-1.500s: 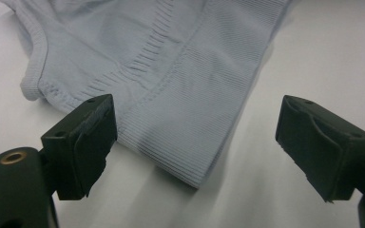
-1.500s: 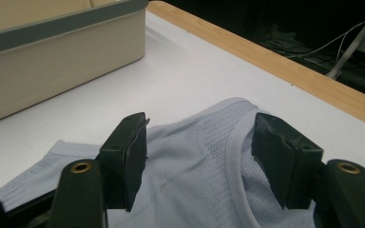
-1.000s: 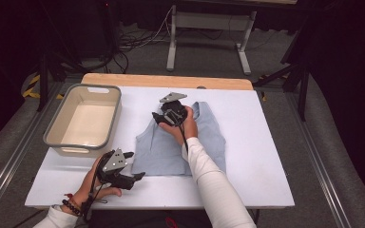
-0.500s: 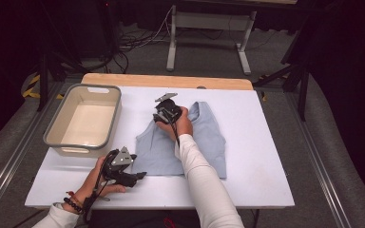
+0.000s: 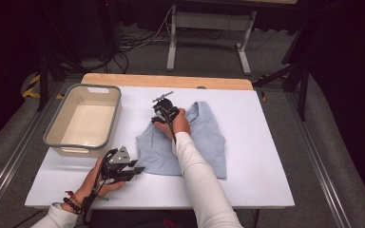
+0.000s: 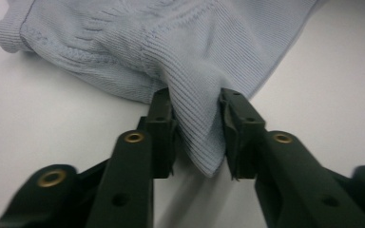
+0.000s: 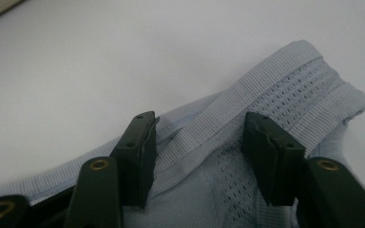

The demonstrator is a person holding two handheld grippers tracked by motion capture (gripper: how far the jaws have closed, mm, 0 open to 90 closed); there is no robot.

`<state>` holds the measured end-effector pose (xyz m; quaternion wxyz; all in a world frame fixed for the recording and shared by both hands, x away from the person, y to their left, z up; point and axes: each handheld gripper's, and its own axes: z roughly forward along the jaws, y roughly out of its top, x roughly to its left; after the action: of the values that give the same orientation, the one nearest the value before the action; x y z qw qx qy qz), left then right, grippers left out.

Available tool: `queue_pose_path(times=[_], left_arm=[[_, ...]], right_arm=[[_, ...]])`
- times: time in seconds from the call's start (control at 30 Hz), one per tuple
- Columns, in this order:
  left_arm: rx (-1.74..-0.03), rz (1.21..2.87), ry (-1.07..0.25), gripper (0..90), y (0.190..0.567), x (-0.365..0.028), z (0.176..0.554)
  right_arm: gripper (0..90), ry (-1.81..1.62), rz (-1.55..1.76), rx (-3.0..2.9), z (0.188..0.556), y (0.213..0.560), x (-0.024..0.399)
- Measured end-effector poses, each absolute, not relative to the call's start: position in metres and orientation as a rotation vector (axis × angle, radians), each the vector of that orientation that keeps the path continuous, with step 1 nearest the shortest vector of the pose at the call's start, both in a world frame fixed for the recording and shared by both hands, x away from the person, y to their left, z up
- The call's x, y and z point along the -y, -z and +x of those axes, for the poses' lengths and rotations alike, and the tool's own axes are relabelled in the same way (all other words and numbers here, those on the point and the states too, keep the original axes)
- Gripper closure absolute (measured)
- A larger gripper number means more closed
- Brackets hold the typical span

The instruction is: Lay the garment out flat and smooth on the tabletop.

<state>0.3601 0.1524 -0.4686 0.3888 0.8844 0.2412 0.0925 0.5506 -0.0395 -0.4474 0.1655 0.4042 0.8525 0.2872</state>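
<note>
I find no writing, label, brand, number or sign that I can read in any of my views.

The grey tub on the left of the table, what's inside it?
The grey tub looks empty: its pale floor shows bare in the high view. The near wall hides a strip of the floor just behind it, so that part cannot be checked.
</note>
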Motion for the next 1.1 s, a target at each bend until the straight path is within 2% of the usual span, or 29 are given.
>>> queue_pose_path(times=[0.07,0.17,0.3,0.53,0.73,0.77,0.87,0.9,1.03,1.1], left_arm=[[-0.600,2.251,-0.237,78.5,0.469,-0.152,0.360],[-0.591,2.257,-0.240,80.5,0.468,-0.152,0.360],[-0.584,2.265,-0.251,81.1,0.468,-0.151,0.359],[-0.564,2.283,-0.258,81.1,0.466,-0.153,0.357],[-0.566,2.274,-0.220,81.3,0.467,-0.156,0.359],[-0.562,2.274,-0.224,81.3,0.467,-0.155,0.359],[-0.560,2.282,-0.237,81.4,0.466,-0.154,0.358],[-0.555,2.285,-0.237,81.5,0.466,-0.154,0.357],[-0.553,2.290,-0.243,81.5,0.466,-0.155,0.357],[-0.555,2.292,-0.248,81.5,0.466,-0.154,0.356]], right_arm=[[49.1,-0.818,1.153,-2.431,0.551,0.447,0.039],[48.0,-0.828,1.153,-2.434,0.551,0.446,0.039],[48.7,-0.948,1.205,-2.372,0.550,0.443,0.044],[45.2,-0.866,1.147,-2.387,0.549,0.446,0.035],[47.3,-0.875,1.183,-2.390,0.553,0.449,0.036],[48.5,-0.877,1.183,-2.389,0.553,0.449,0.036],[57.7,-0.883,1.182,-2.402,0.553,0.449,0.036],[63.3,-0.881,1.180,-2.409,0.554,0.448,0.035],[74.4,-0.878,1.173,-2.434,0.554,0.447,0.032],[77.6,-0.876,1.160,-2.441,0.554,0.447,0.031]])
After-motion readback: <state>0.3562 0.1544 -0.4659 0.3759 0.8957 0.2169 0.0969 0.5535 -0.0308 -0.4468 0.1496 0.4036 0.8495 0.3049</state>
